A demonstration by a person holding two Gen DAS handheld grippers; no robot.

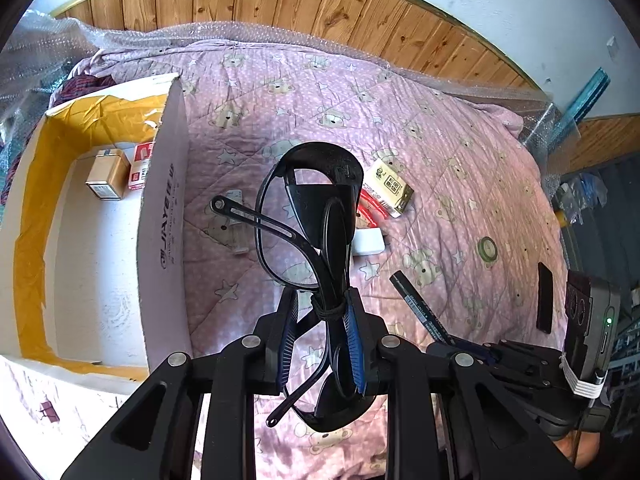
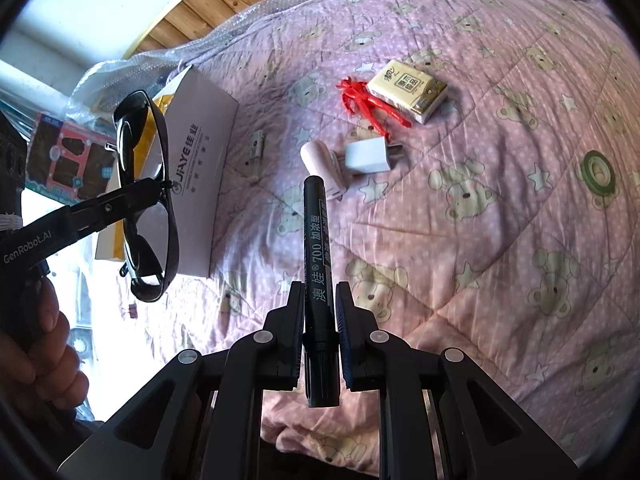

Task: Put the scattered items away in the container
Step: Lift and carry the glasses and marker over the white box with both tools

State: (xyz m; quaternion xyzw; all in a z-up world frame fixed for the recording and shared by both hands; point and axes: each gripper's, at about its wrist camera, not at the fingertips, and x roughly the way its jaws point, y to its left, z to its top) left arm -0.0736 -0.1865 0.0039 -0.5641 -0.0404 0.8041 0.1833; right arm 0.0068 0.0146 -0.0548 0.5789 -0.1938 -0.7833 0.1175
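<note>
Pink bear-print quilt (image 2: 500, 208) covers the bed, with the open cardboard box (image 1: 164, 208) at its left edge and bare quilt beside its wall. Left gripper (image 1: 322, 328) pinches folded black glasses (image 1: 308, 216) in the air near the box. Right gripper (image 2: 320, 320) clamps a black marker (image 2: 316, 248) above the charger (image 2: 370, 156), tissue pack (image 2: 408, 90) and red string (image 2: 368, 104).

The black plastic left tongs (image 1: 320, 336) have angular ribbed arms, round silver screws and blue ridged pads. The matching black right tongs (image 2: 320, 320) look identical. One arm carries white "GenRobot.AI" lettering.
</note>
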